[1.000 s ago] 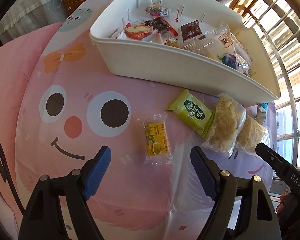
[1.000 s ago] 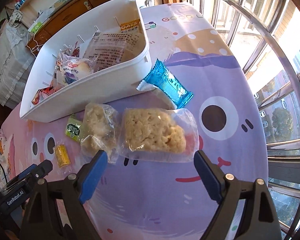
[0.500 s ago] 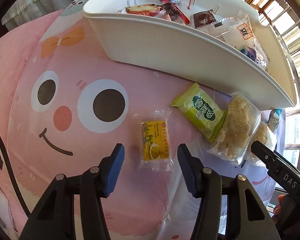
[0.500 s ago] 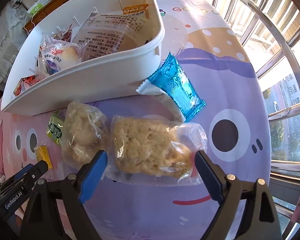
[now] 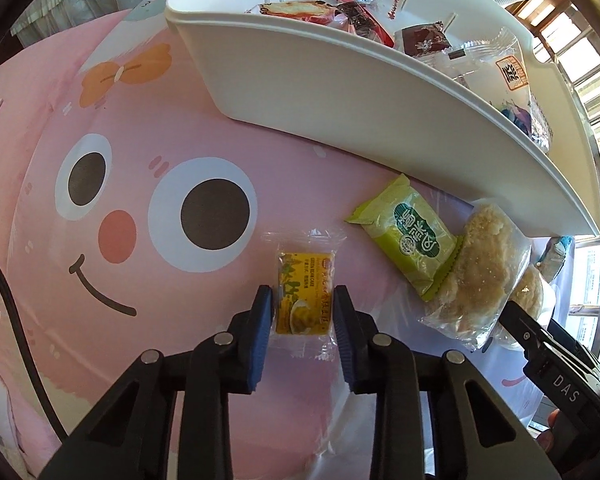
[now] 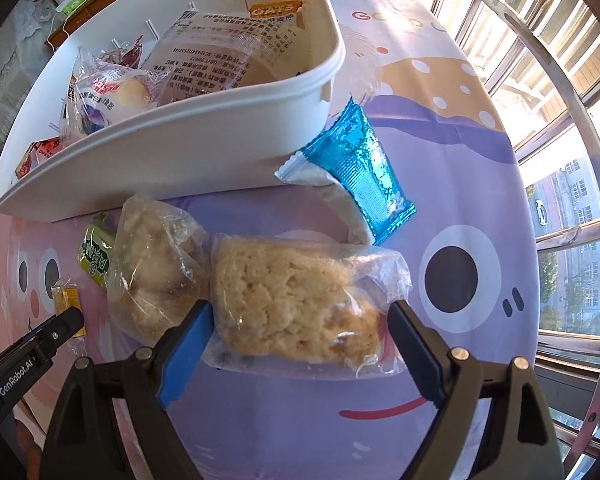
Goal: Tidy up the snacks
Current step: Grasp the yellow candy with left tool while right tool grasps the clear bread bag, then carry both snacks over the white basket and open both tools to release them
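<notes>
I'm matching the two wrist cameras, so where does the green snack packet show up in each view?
Left wrist: the green snack packet lies right of centre, below the white bin, its edge against a clear-bagged rice cake.
Right wrist: the packet peeks out at far left, mostly hidden behind that rice cake.
Shared landmark: the white bin.

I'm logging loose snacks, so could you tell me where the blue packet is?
In the right wrist view, the blue packet lies upper centre, against the white bin's corner.

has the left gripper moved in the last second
Yes. The left gripper has come down toward the tablecloth's cartoon face, its jaws just closing on the yellow snack packet.
</notes>
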`<state>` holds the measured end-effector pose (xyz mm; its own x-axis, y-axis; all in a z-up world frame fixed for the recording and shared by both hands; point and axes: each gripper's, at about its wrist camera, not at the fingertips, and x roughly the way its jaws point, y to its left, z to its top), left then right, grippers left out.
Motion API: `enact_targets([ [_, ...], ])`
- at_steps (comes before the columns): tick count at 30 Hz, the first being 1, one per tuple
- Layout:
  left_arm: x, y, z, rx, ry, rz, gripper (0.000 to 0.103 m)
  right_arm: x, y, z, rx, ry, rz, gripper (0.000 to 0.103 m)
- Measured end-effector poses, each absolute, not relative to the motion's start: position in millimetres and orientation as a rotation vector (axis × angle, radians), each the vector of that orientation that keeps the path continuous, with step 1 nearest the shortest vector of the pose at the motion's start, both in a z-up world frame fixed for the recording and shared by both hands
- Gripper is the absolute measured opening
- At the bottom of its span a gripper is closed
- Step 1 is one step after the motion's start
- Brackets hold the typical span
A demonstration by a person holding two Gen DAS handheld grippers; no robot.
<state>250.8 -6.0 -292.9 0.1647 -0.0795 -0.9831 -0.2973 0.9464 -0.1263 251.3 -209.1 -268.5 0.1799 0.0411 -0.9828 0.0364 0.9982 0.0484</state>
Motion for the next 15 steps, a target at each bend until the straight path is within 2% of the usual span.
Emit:
enact_targets([
  [4,250.5,-7.4,-295.4,-0.326,1.393,0.155,0.024,245.8,-206.7,-267.3,0.064,1.383,0.034,0.080],
  [15,239.6,-11.9,-270.0,-0.323,1.348,0.139,0.024,243.5,-226.8,-261.2,0.132,1.416,0.065,0.078],
])
